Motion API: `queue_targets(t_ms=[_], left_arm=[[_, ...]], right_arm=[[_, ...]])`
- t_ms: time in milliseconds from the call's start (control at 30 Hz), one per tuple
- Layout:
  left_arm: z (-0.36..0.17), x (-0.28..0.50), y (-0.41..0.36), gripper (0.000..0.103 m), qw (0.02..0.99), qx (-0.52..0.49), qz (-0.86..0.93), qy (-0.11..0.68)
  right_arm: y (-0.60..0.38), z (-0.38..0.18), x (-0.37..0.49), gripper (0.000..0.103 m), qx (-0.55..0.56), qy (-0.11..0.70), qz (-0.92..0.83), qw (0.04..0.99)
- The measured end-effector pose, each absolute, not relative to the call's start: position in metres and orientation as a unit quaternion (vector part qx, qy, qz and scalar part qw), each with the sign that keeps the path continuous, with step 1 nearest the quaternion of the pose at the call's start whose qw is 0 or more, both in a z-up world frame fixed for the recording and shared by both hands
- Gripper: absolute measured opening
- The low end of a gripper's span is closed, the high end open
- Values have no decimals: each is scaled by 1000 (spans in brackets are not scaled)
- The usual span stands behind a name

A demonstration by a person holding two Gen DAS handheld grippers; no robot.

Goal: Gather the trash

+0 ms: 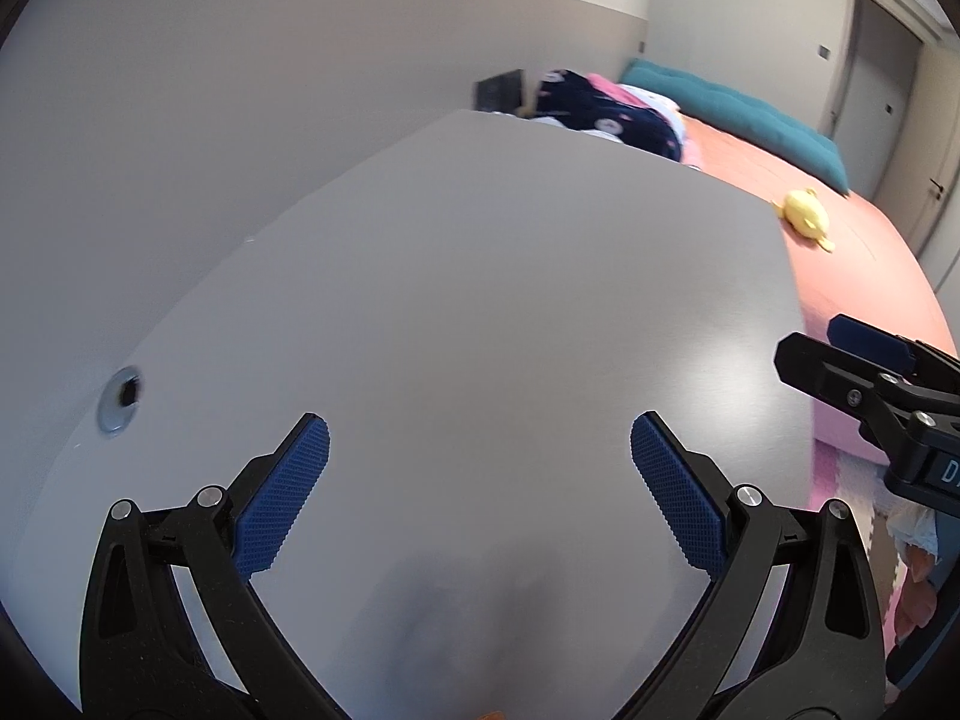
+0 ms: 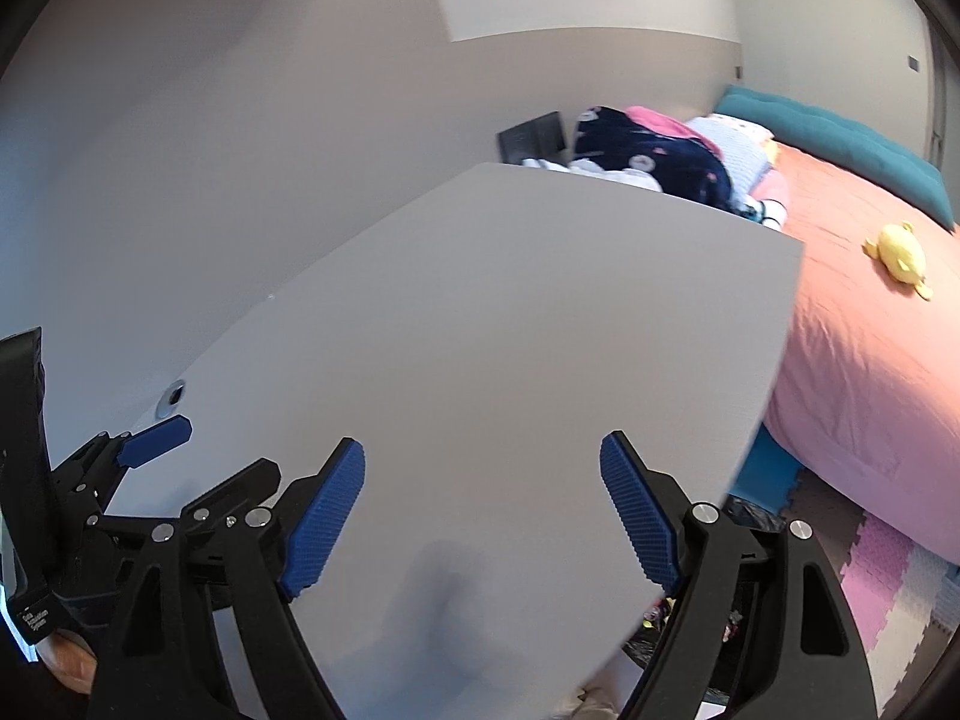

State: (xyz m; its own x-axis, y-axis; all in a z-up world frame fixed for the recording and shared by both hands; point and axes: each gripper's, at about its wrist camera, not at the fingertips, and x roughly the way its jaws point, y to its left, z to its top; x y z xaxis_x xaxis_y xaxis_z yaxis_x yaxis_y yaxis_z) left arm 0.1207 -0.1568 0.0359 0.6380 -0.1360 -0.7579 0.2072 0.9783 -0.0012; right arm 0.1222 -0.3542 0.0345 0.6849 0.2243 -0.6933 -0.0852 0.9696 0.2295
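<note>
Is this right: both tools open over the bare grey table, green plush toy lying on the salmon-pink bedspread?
Not quite: the plush toy is yellow, not green, as the right wrist view shows. The rest holds: left tool and right tool open over the bare grey table, toy on the salmon-pink bedspread.

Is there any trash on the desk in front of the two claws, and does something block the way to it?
No trash shows on the desk. Both the left claw and the right claw are open with nothing between them.

A flat grey rectangular desk (image 1: 480,300) is standing against the wall, a round metal cable grommet (image 1: 120,399) sitting near its left edge. Right of it, a pink-covered bed (image 2: 870,360) is carrying a yellow plush toy (image 2: 900,252), with bundled dark-and-pink bedding (image 2: 654,162) lying beyond the desk's far end.
</note>
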Motion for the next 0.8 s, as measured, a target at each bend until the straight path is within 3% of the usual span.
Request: queue_targets(t_ms=[433, 800], left_arm=[[28, 111, -71, 97, 907, 1, -35, 419], [28, 115, -45, 97, 909, -11, -15, 416]], right_arm=[[-278, 31, 123, 82, 62, 384, 118, 913], [-246, 27, 127, 83, 38, 383, 131, 914]])
